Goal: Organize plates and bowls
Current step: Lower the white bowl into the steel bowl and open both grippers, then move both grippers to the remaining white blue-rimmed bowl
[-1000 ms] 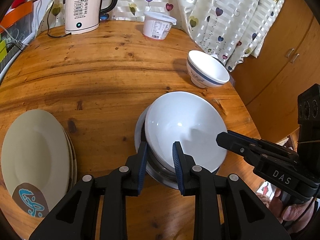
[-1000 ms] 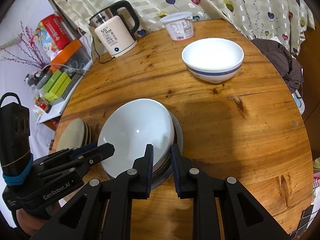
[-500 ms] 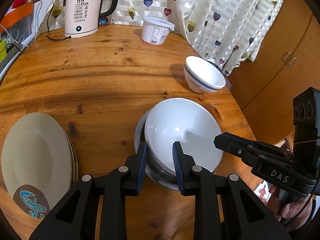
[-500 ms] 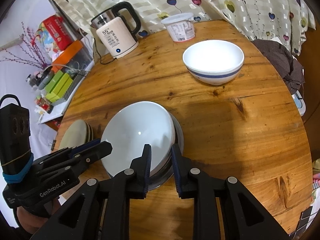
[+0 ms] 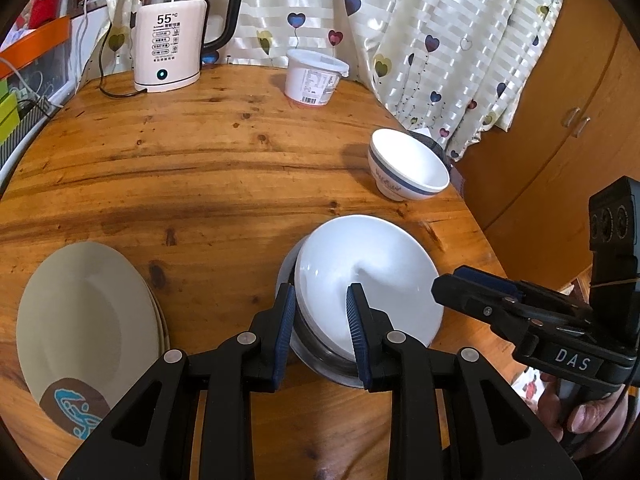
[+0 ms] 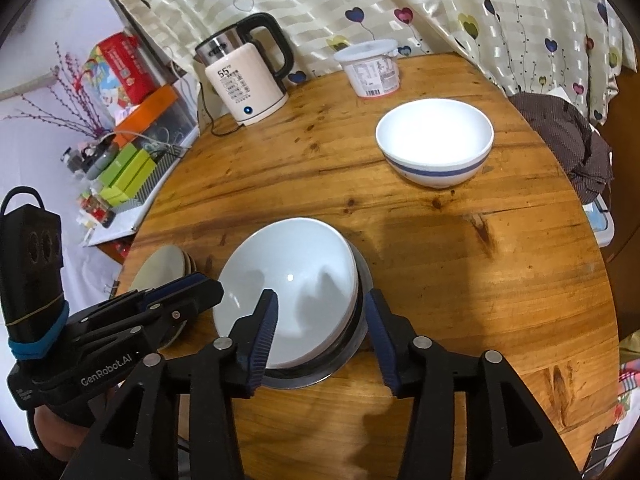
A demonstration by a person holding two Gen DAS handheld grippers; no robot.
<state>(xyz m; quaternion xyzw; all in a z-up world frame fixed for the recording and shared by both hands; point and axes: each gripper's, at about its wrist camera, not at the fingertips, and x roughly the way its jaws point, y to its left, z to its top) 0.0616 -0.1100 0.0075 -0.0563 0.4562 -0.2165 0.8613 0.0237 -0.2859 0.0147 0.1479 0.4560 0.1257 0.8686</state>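
Both grippers at the stacked bowls

Left gripper (image 5: 320,320) straddles the white bowl (image 5: 366,280) rim, fingers slightly apart; right gripper (image 6: 320,336) spread wide; blue-banded bowl (image 6: 434,148) near table (image 6: 500,280) far edge.

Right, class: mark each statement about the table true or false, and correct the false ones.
1. The kettle display reads 55. True.
2. The white bowl sits in a metal bowl. True.
3. The blue-striped bowl is stacked on the plates. False: it stands alone on the table, apart from them.
4. The tub has no lid. False: a lid covers it.
5. The right gripper has its jaws spread wide, one on each side of the bowls' near edge. True.
6. The left gripper holds a plate. False: its jaws straddle the white bowl's rim.
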